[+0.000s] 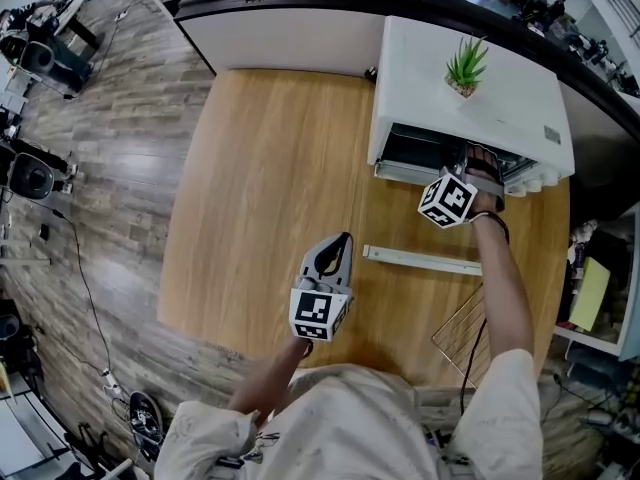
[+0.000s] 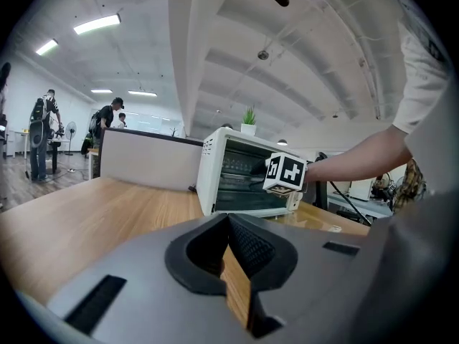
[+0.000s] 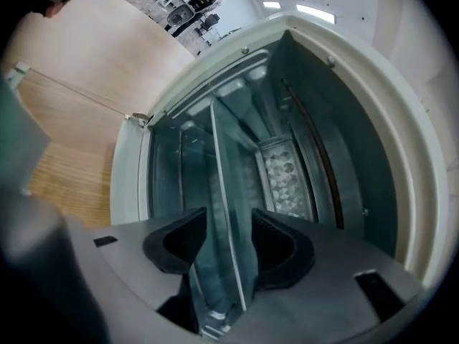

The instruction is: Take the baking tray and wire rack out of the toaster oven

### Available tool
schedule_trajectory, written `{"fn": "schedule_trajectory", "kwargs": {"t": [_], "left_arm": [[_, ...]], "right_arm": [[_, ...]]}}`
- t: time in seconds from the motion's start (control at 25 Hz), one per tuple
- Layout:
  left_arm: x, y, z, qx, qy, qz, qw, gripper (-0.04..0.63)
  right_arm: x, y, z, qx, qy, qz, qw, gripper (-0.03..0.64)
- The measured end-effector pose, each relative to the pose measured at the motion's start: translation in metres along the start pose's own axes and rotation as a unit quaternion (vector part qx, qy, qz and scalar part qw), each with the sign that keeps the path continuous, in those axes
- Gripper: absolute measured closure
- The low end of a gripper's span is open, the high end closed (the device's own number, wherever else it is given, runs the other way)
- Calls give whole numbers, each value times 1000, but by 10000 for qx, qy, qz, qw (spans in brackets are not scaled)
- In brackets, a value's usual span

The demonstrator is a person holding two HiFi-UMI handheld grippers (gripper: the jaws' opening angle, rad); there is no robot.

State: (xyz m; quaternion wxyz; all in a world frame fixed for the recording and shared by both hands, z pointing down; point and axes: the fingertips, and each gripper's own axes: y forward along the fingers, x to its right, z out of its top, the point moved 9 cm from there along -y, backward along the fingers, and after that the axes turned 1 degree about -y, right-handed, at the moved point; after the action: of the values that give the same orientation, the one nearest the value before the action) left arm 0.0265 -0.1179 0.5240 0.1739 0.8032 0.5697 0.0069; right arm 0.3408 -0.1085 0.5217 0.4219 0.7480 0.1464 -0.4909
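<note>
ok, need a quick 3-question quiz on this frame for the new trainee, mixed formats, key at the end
1. True or false: the wire rack is already out of the toaster oven.
2. What stands on top of the oven? A) a kettle B) a small potted plant C) a mug
3. Which tool is at the oven's mouth, and what runs between its jaws?

Key
1. True.
2. B.
3. The right tool. The rim of the baking tray runs between its jaws, which stand apart on either side of it.
</note>
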Motion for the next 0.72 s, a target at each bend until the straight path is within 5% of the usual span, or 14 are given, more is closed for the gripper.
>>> {"fn": "schedule_trajectory", "kwargs": {"t": [0.12, 0.28, 0.72], "left_arm": [[-1, 1, 1, -3, 22, -11, 10000, 580], [-1, 2, 1, -35, 36, -20, 10000, 580], [9, 7, 1, 3, 5, -168, 9999, 580]], "right_arm": [[-2, 8, 1, -93, -295, 93, 9995, 433], [-1, 12, 0, -127, -586, -52, 9982, 560], [0, 12, -1, 34, -704, 32, 9975, 569]]}}
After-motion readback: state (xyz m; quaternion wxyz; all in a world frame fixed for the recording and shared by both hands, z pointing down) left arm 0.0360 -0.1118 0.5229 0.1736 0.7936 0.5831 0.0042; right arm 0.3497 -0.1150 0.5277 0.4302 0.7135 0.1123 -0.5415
